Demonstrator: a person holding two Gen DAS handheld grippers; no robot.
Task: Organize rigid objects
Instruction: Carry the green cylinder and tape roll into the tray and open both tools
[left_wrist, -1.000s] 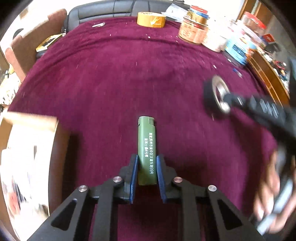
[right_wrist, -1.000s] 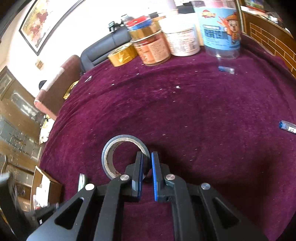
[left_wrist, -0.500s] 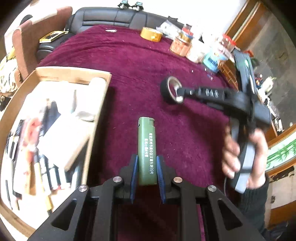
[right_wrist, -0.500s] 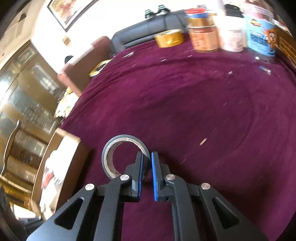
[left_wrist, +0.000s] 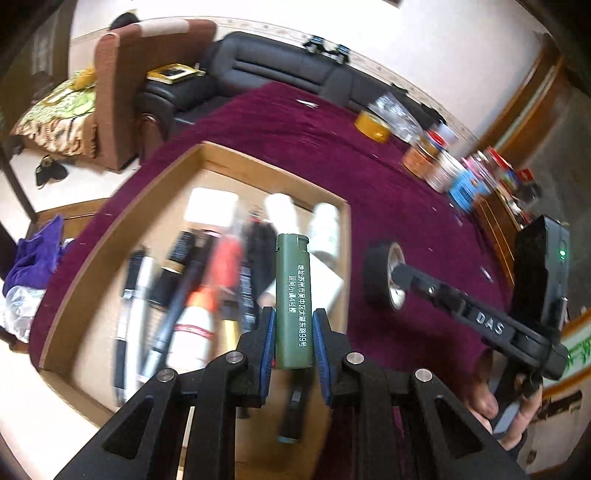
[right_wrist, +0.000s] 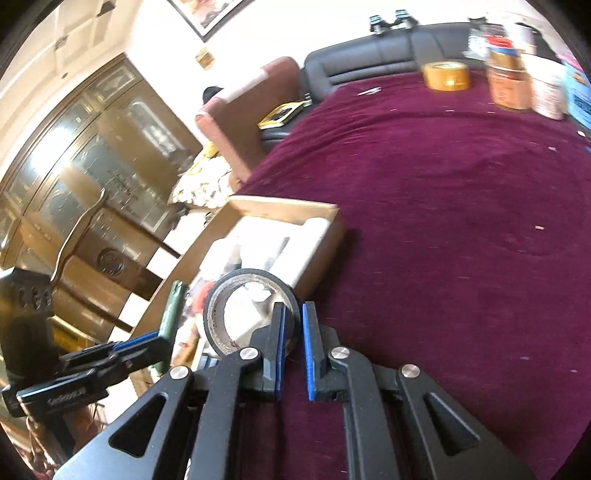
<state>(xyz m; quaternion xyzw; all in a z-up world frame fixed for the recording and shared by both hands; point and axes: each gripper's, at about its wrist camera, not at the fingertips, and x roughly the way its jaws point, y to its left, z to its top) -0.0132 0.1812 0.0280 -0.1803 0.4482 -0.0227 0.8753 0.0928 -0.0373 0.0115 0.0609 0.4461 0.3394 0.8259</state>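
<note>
while left claw (left_wrist: 293, 334) grips green lighter (left_wrist: 293, 295), right claw (right_wrist: 291, 350) pinches tape roll (right_wrist: 236, 314), over cardboard box (left_wrist: 110, 236)

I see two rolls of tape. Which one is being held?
The dark roll of tape, pinched by its wall in the right gripper beside the cardboard box. The yellow roll sits untouched across the table.

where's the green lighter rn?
The slim green lighter is clamped in the left gripper, held above the open cardboard box, left of the black tape roll.
</note>
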